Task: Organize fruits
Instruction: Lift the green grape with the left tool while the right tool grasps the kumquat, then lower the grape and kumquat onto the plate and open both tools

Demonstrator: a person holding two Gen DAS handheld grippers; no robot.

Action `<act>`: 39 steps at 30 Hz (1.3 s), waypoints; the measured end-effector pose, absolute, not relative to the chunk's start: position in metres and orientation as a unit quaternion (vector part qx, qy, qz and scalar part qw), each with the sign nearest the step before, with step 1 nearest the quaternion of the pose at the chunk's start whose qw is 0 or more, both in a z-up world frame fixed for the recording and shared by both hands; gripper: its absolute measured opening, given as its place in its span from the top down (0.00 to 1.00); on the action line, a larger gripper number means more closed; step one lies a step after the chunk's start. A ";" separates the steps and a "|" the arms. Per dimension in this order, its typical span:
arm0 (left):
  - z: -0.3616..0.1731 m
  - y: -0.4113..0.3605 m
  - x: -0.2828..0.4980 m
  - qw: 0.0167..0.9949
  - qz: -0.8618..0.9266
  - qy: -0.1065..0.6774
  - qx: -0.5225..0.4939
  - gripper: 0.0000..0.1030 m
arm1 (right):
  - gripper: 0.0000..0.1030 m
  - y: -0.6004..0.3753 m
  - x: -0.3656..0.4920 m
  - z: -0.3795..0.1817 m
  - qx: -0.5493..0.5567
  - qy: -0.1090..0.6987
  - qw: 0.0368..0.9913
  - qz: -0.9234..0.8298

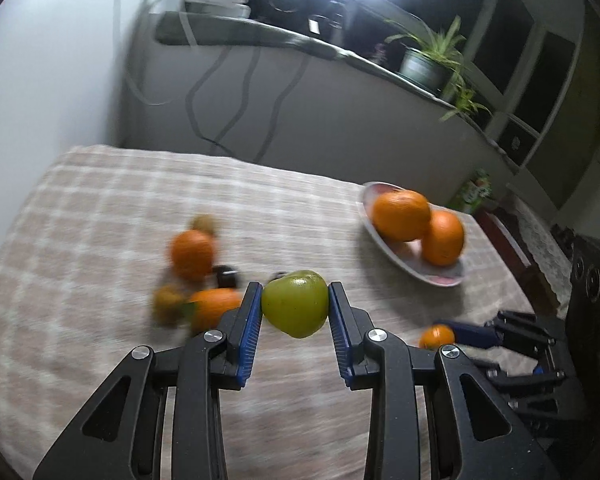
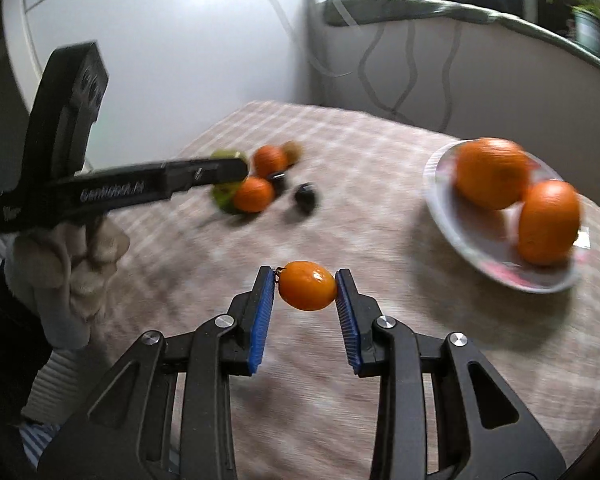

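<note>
Both hands are loaded right now, so this looks like the carry stage of sorting. The left tongs (image 1: pixel 295 307) are clamped on a green apple (image 1: pixel 295 303), held up off the tabletop (image 1: pixel 100 208). The right tongs (image 2: pixel 306 292) are pinching a small orange (image 2: pixel 307 285), maybe a kumquat, also lifted clear of the checked cloth.

A bit further out, the leftover pile sits on the cloth: a couple of oranges (image 1: pixel 192 253), some small brownish fruit (image 1: pixel 168 303) and a dark one or two (image 2: pixel 306 197). It's all blurry, so I can't say exactly what those are.

Further right is the plate (image 2: pixel 476 236) with two big oranges (image 2: pixel 492 172) already in it, touching each other.

My guess for the next move: swing one fruit over the plate and lower it into the bare patch near the front rim before opening, since round fruit will roll. One hand at a time seems smart so the tongs don't bump over the plate.
</note>
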State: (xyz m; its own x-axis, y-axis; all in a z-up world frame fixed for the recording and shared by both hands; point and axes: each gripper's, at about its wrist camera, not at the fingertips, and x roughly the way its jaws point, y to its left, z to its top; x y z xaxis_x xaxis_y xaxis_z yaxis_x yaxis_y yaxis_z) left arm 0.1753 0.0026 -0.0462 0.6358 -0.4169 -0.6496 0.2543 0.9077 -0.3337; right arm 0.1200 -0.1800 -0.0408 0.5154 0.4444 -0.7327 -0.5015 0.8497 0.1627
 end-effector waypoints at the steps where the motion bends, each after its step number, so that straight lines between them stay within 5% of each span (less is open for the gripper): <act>1: -0.046 -0.005 0.175 0.897 -0.193 0.383 -0.104 0.70 | 0.68 -0.187 0.124 -0.039 -0.030 0.409 0.873 0.265; 34: -0.051 -0.125 0.233 0.874 -0.260 0.407 -0.057 0.69 | 0.68 -0.260 0.174 -0.053 -0.022 0.409 0.897 0.168; 36: -0.052 -0.126 0.234 0.873 -0.260 0.409 -0.057 0.68 | 0.68 -0.259 0.175 -0.054 -0.023 0.410 0.896 0.168; 39: -0.052 -0.127 0.236 0.873 -0.260 0.409 -0.058 0.52 | 0.68 -0.258 0.176 -0.055 -0.026 0.409 0.897 0.165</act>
State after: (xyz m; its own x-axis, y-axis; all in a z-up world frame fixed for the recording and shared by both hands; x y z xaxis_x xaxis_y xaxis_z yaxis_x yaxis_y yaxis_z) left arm 0.2357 -0.1271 -0.0518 0.5293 -0.5018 -0.6842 0.4070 0.8577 -0.3142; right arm 0.1763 -0.2577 -0.0551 0.6103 0.2752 -0.7428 -0.3169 0.9442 0.0894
